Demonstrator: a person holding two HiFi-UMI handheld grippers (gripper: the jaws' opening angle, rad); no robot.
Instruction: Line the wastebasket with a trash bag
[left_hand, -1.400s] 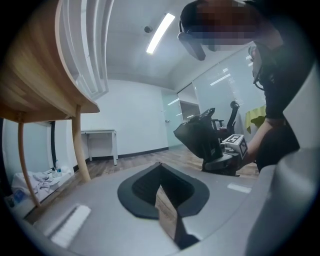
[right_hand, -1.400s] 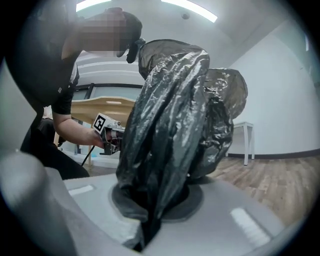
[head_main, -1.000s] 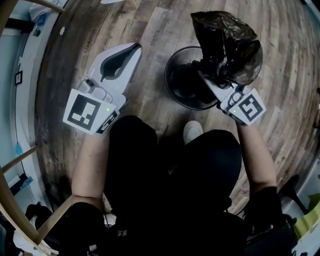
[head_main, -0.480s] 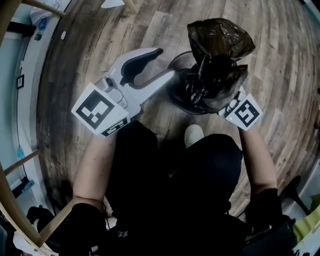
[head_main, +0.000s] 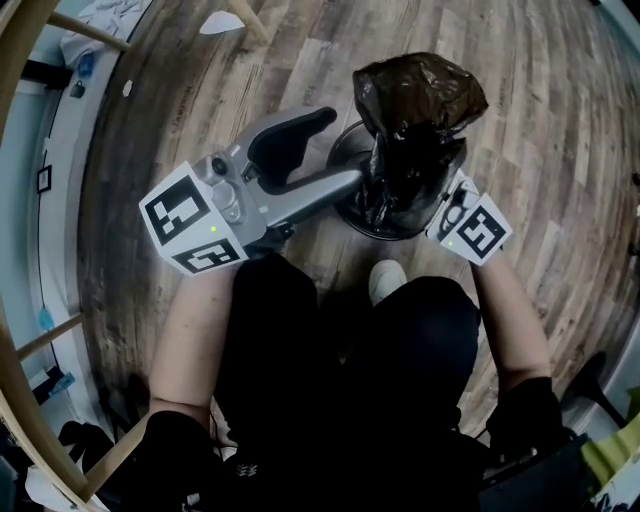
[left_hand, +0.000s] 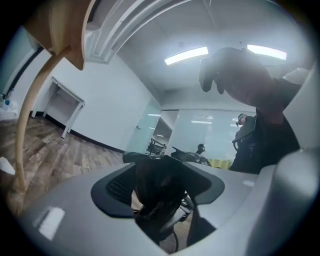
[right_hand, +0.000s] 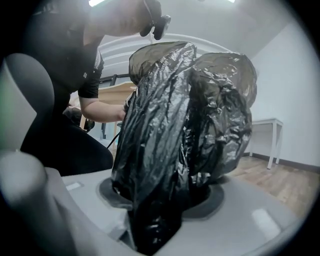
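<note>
- Your right gripper has its jaws partway apart, and they have just been opening. The trash bag is bunched in the gap. Its crumpled black film fills the space and brushes both pads, but it is not clamped.
- Your left gripper is wide open, its jaws having just been opening further. It lies about level and points across at the lower part of the trash bag. In the left gripper view a dark twist of the bag stands between the pads, which are set wider than the twist, so nothing is gripped.
- Each gripper carries its marker cube on the end nearest you. The one on the left is well out from the bag. The one on the right is close beside it.
- The trash bag stands upright between your two grippers. Its puffed top rises well above them and its lower end reaches down into the wastebasket.
- The wastebasket is round and dark. It sits on the wooden floor just ahead of your knees. The bag covers most of its opening, leaving the near rim showing.
- One white shoe rests on the floor just on your side of the wastebasket.
</note>
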